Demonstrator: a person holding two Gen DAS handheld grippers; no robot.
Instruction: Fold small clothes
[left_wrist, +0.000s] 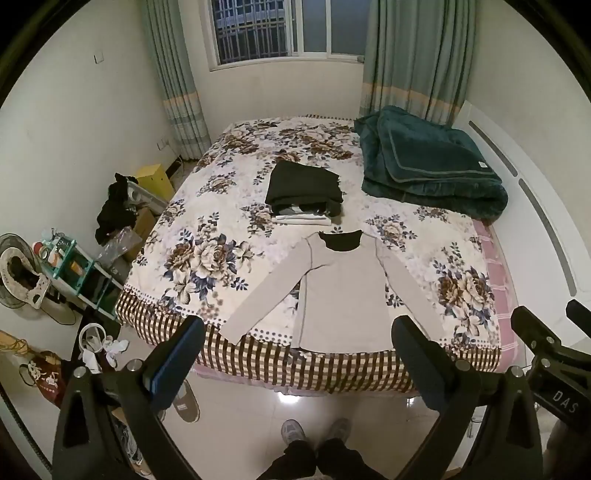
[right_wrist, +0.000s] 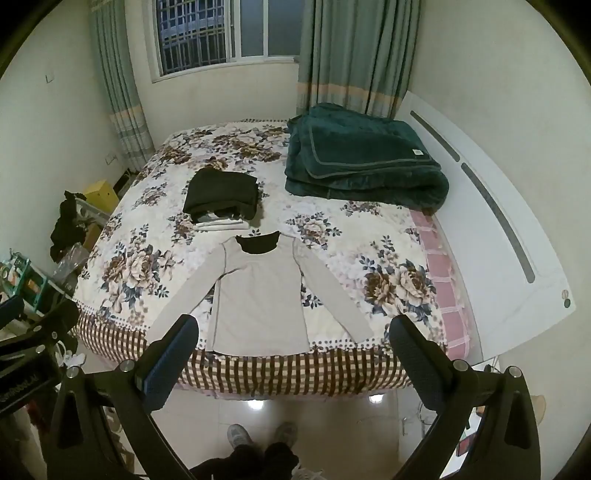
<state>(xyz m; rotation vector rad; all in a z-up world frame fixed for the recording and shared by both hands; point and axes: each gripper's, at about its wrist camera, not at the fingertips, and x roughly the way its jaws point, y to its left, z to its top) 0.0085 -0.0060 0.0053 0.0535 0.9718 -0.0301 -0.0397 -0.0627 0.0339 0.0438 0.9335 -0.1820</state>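
Observation:
A beige long-sleeved shirt (left_wrist: 341, 291) with a black collar lies flat, sleeves spread, at the near edge of the floral bed (left_wrist: 207, 236); it also shows in the right wrist view (right_wrist: 258, 295). A stack of folded clothes with a black one on top (left_wrist: 304, 188) sits behind it, also in the right wrist view (right_wrist: 221, 194). My left gripper (left_wrist: 299, 332) is open and empty, held above the floor in front of the bed edge. My right gripper (right_wrist: 295, 332) is open and empty at about the same height; its body shows at the right of the left wrist view (left_wrist: 554, 354).
A folded dark green blanket (left_wrist: 424, 162) lies at the bed's far right by the white headboard (right_wrist: 498, 229). Cluttered shelves, a fan and bags (left_wrist: 55, 266) stand left of the bed. The person's feet (left_wrist: 314, 432) are on the tiled floor below.

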